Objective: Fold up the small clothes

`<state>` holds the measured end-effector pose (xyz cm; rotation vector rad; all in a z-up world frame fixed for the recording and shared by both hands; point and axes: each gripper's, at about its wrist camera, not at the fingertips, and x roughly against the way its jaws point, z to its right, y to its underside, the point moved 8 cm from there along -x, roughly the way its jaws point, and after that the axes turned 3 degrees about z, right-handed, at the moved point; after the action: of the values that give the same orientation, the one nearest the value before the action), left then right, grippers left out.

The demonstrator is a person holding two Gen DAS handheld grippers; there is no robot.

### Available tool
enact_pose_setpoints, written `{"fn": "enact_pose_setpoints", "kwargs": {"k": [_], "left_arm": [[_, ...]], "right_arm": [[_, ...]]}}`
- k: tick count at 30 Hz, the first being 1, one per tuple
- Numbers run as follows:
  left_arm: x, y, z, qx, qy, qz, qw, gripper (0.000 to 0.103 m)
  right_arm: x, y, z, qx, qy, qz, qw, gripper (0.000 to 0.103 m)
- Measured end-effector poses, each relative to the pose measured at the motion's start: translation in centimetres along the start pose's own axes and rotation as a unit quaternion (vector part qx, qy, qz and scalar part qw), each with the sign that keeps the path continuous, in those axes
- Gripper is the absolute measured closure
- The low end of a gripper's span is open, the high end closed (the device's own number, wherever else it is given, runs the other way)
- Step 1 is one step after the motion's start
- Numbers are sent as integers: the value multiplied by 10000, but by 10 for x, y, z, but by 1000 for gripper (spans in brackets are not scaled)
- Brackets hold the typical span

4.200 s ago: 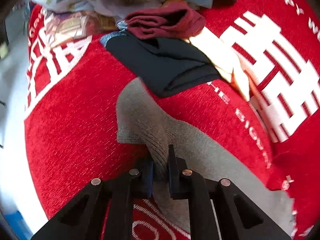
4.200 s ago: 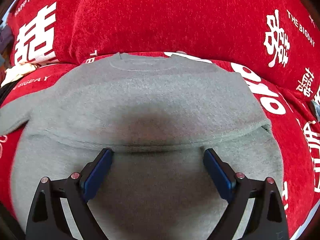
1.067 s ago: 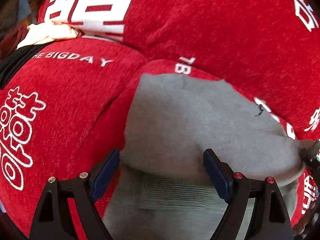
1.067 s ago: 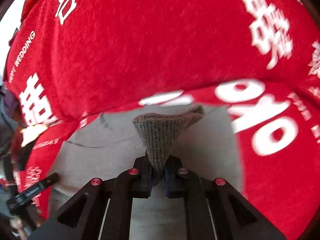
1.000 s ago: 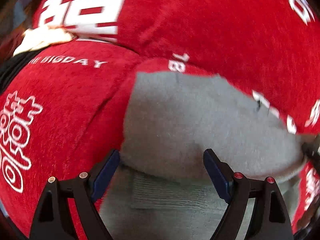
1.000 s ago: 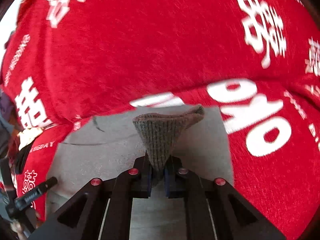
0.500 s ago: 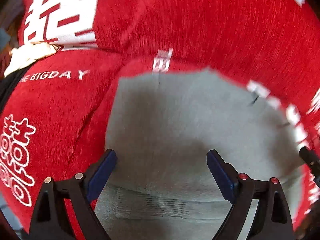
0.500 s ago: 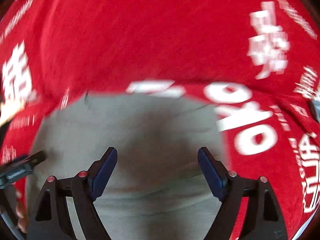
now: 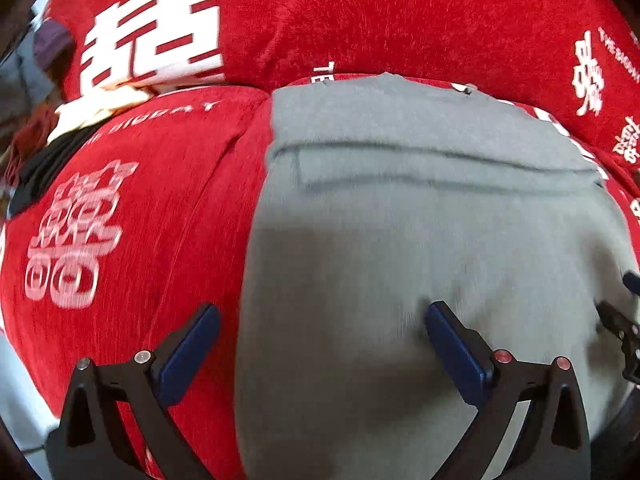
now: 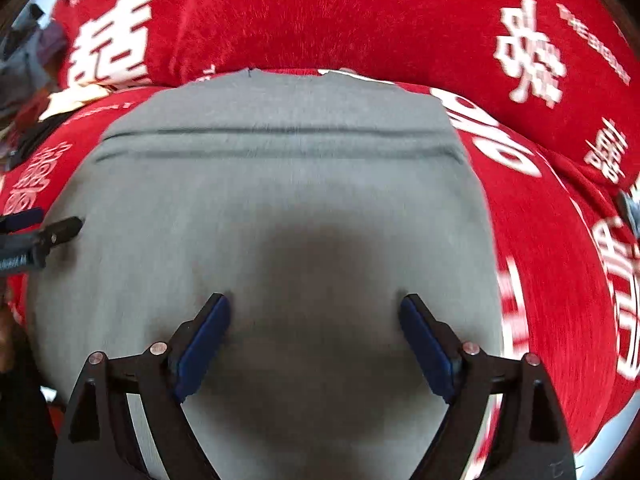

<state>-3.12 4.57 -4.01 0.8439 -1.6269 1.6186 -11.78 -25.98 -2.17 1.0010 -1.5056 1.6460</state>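
Observation:
A small grey sweater (image 9: 420, 220) lies flat on the red cover, with both sleeves folded in across its upper part. It also shows in the right wrist view (image 10: 280, 200). My left gripper (image 9: 322, 314) is open and empty, low over the sweater's left edge. My right gripper (image 10: 316, 306) is open and empty over the lower middle of the sweater. The left gripper also shows at the left edge of the right wrist view (image 10: 36, 240), and the right one at the right edge of the left wrist view (image 9: 624, 320).
The red cover with white characters (image 9: 120, 200) spreads over the seat and a raised back cushion (image 10: 340, 12). A pile of other clothes (image 9: 36, 148) lies at the far left, dark, cream and maroon pieces. A pale floor strip shows at the lower left.
The right gripper held the sleeve cuff a second ago, laid it across the sweater and opened. Both grippers have since drawn back toward the sweater's near end.

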Motion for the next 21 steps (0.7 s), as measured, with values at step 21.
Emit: {"fn": "enact_pose_setpoints", "kwargs": {"k": [21], "left_arm": [[36, 37, 65, -448, 708, -254, 9962, 0]], "right_arm": [[9, 25, -37, 57, -32, -354, 9994, 1]]}}
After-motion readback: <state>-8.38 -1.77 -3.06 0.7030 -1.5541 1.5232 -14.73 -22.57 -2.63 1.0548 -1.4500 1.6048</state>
